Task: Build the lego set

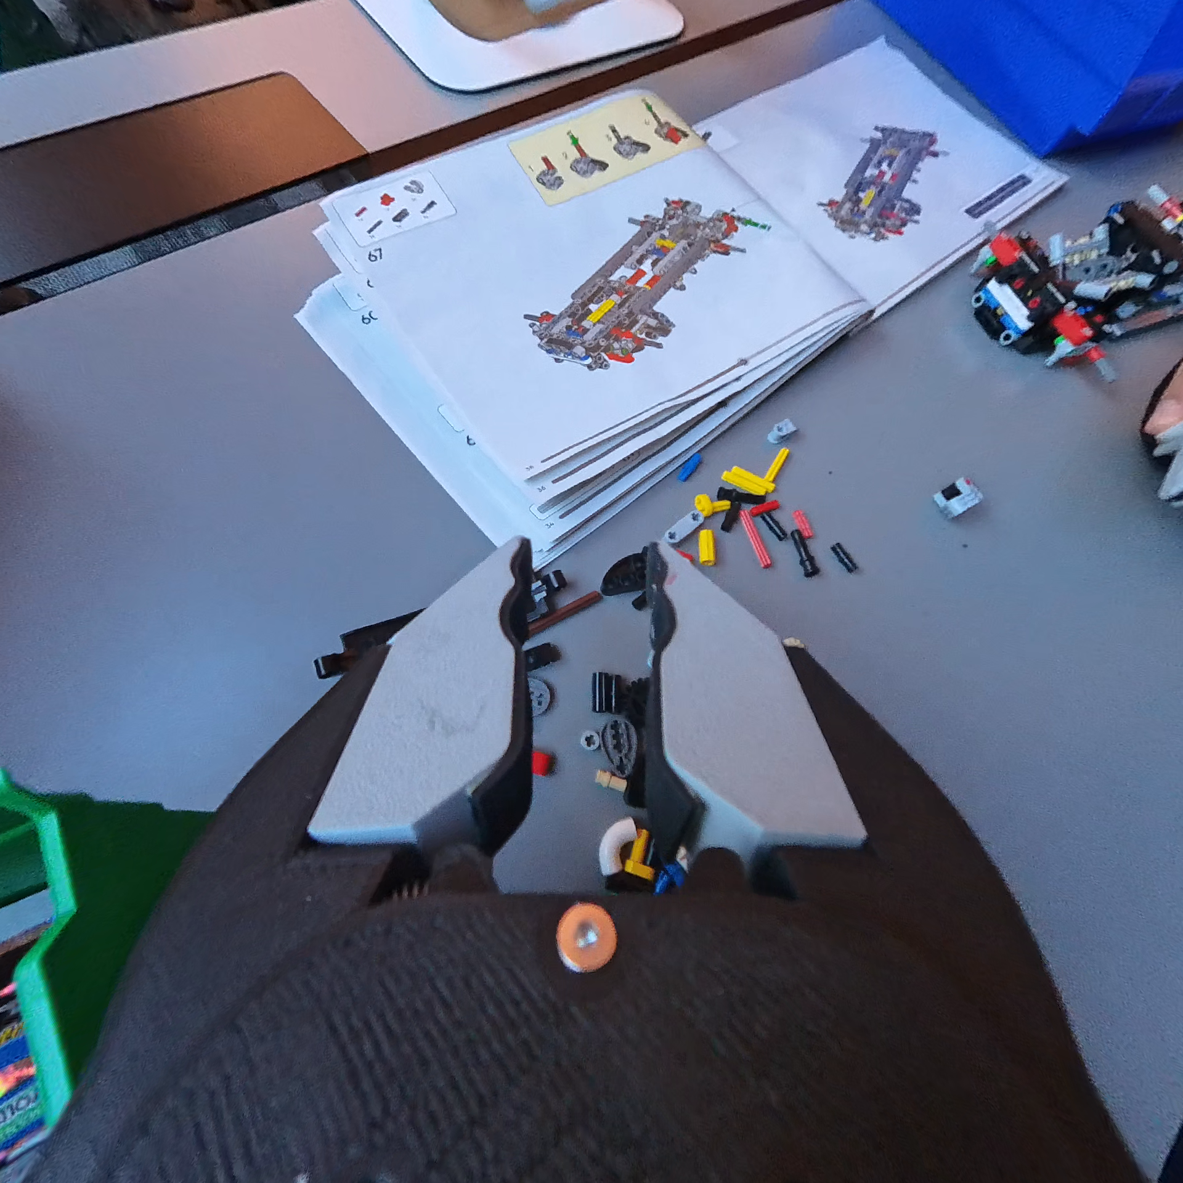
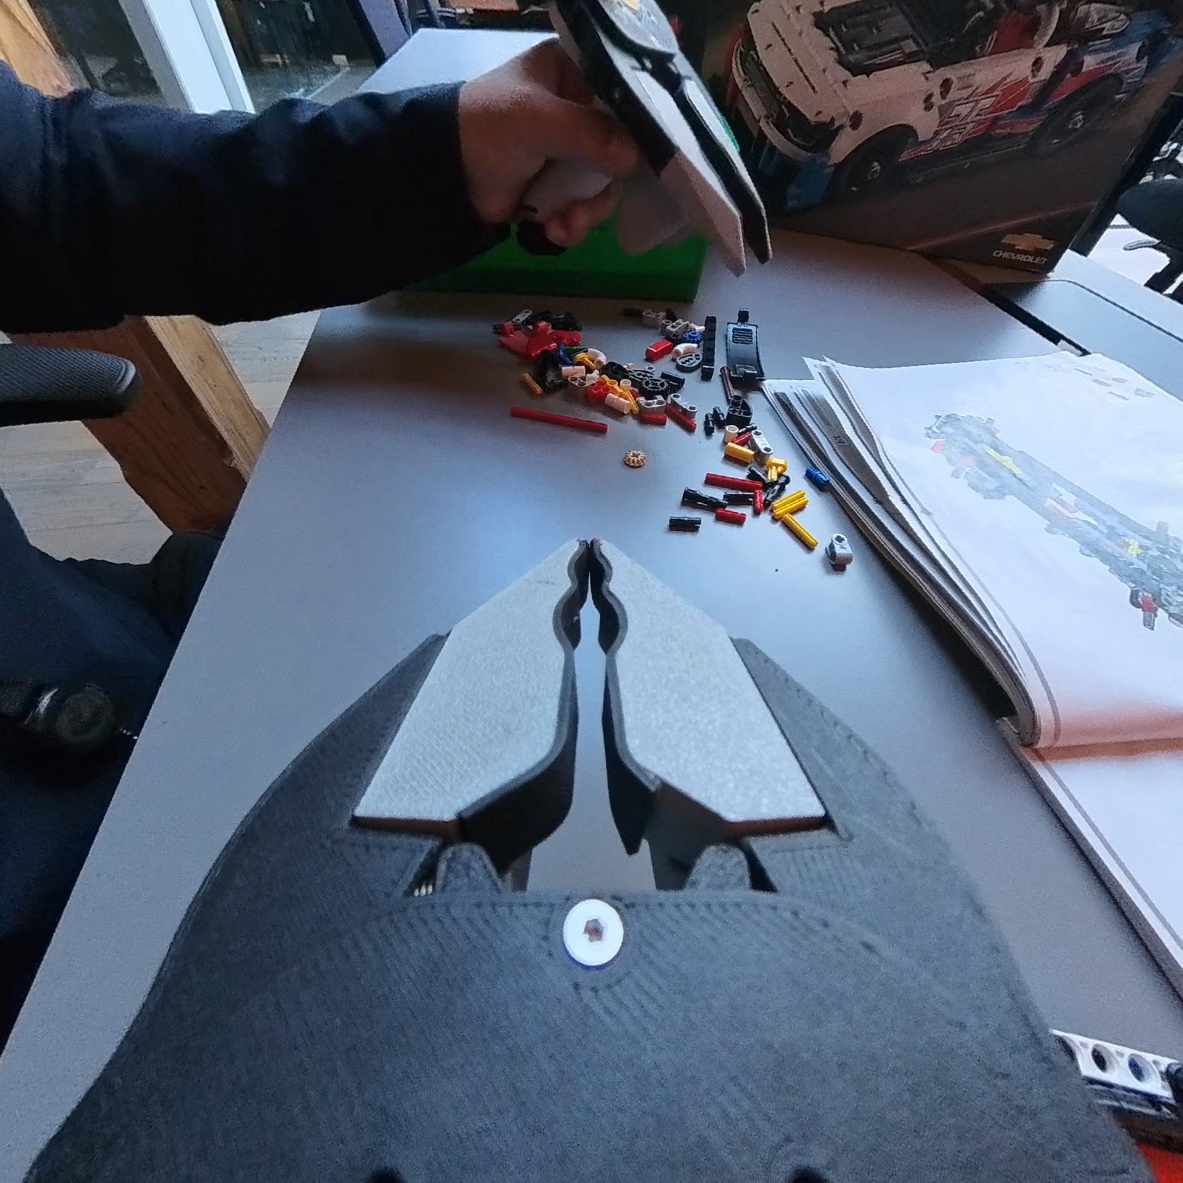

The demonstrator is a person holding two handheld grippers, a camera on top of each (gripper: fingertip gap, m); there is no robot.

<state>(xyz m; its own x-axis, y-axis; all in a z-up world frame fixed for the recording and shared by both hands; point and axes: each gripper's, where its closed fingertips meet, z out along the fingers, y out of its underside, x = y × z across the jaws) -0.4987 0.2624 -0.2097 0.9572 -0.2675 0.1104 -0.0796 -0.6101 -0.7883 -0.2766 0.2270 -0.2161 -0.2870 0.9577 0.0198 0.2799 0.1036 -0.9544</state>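
Observation:
My left gripper (image 1: 587, 557) is open and hovers over a scatter of small building parts on the grey table (image 1: 192, 512). A brown axle (image 1: 563, 611) and a black curved piece (image 1: 624, 576) lie on the table below the gap between its fingers, and nothing is in its grasp. It also shows in the right wrist view (image 2: 736, 243), held in a hand above the parts pile (image 2: 627, 378). My right gripper (image 2: 590, 544) is shut, its tips meet with nothing between them, above bare table short of the parts.
An open instruction booklet (image 1: 576, 288) lies beyond the parts and shows at right in the right wrist view (image 2: 1024, 512). A part-built model (image 1: 1075, 288) sits far right. There are yellow, red and black pins (image 1: 755, 506), a green box (image 2: 576, 269), a printed carton (image 2: 928, 115) and a blue bin (image 1: 1056, 64). Some 25 cm of space lies between my two pairs of fingers. My left tips are about 35 cm from the part-built model (image 1: 1075, 288), my right tips only 20 cm.

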